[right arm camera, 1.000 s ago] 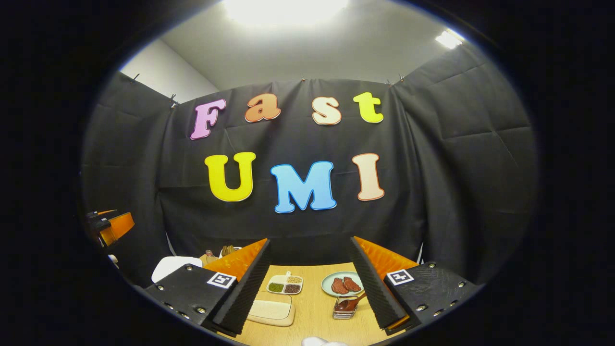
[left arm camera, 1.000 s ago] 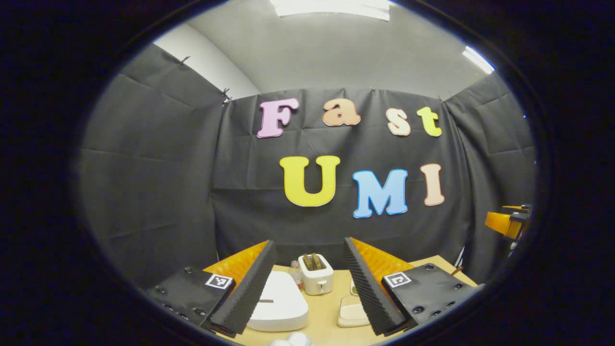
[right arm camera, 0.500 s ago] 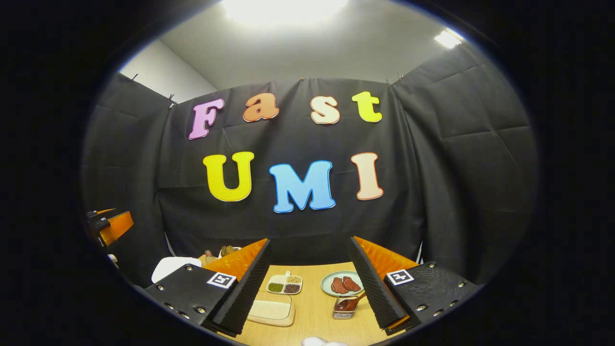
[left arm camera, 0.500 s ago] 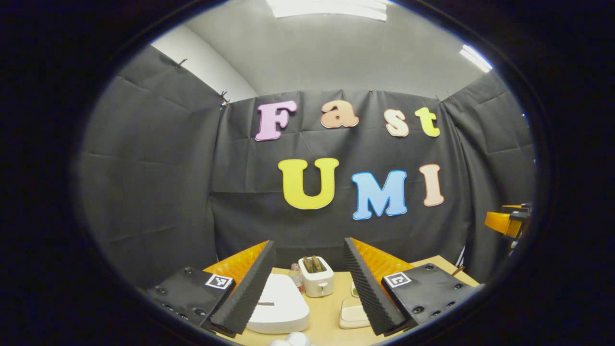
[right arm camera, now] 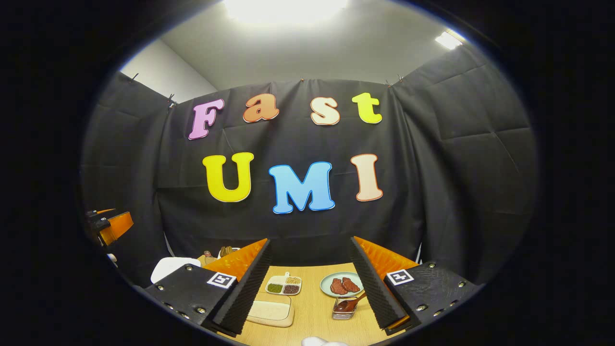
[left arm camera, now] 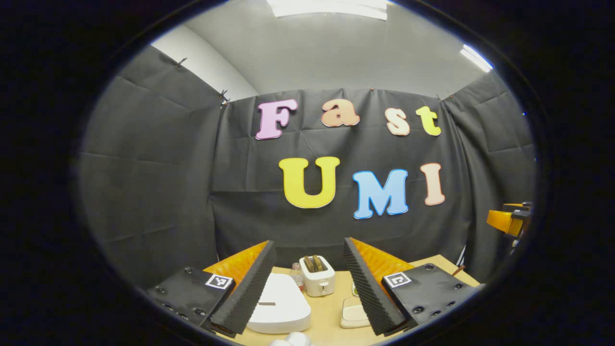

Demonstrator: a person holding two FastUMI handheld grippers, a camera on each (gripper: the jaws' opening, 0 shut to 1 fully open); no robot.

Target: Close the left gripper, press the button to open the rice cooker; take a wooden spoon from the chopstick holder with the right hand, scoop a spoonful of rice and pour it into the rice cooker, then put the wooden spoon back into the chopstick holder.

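Inventory, as I read it from the remote station.

1. Left hand-held gripper (left arm camera: 305, 283): fingers spread apart, nothing between them, held above the near edge of the tabletop (left arm camera: 326, 312).
2. Right hand-held gripper (right arm camera: 310, 283): fingers likewise apart and empty, above the tabletop's right part.
3. Rice cooker (left arm camera: 281, 305): white, lid down, near left, just beyond my left finger. Its button I take to be the dark mark on the lid front; too small to be sure.
4. Wooden spoon (right arm camera: 353, 302): bowl down in a small clear holder (right arm camera: 345, 310), handle leaning far-right, near my right finger.
5. Rice tray (right arm camera: 271, 310): pale, shallow, near centre.
6. Others: toaster (left arm camera: 317, 275), divided dish of grains (right arm camera: 284, 285), plate (right arm camera: 331, 288) with reddish pieces.

Risks: the left fingers are open, so a press now could straddle or slip off the button; the lid would spring toward the gripper. A grip low on the leaning spoon could tip its light holder. A level spoon is needed or grains spill on the tabletop.

Obscured: cooker's left side behind my finger; holder base cut by the right finger; a white object at the near edge cropped; lid shut fits either end of the job.
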